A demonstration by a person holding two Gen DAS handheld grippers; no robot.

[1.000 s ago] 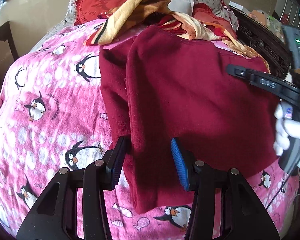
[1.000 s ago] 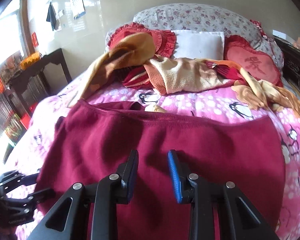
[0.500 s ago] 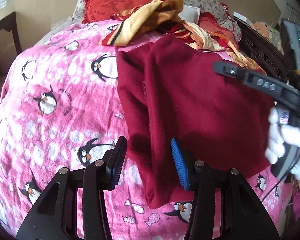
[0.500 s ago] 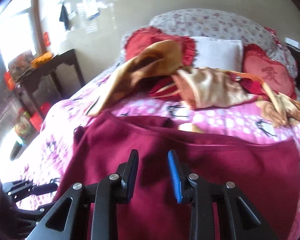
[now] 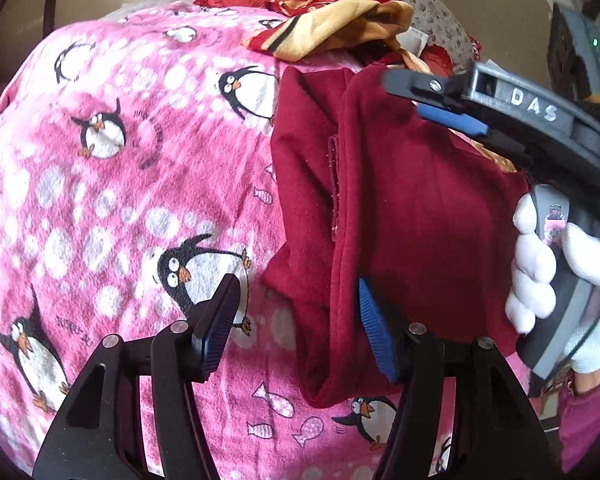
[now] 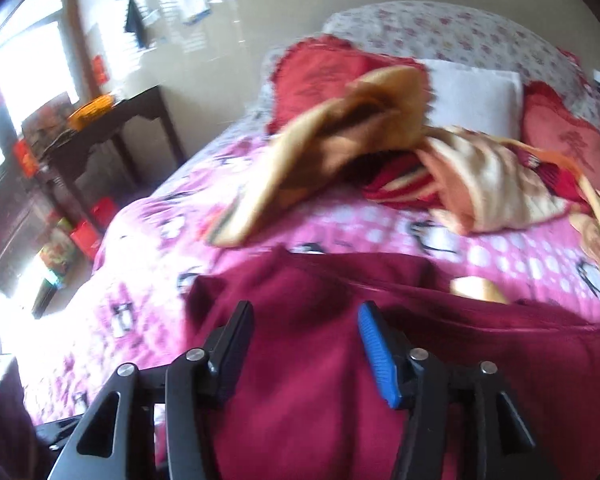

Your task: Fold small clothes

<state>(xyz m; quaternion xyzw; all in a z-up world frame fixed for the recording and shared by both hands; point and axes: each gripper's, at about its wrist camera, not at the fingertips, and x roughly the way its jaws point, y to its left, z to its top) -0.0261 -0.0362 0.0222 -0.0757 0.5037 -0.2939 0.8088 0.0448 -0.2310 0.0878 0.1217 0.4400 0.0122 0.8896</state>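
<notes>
both tongs just opened wider, left tongs and right tongs empty, maroon garment shifted right, right view blurred

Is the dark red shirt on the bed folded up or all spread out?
Partly folded. The dark red garment lies on the penguin blanket with one layer doubled over another along its left edge.

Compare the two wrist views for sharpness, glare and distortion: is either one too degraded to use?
Left wrist view: sharp, evenly lit, fisheye bending at the edges; maroon garment seam readable. Right wrist view: motion-blurred throughout, window blown out at left, garment edges smeared; still usable.
</notes>
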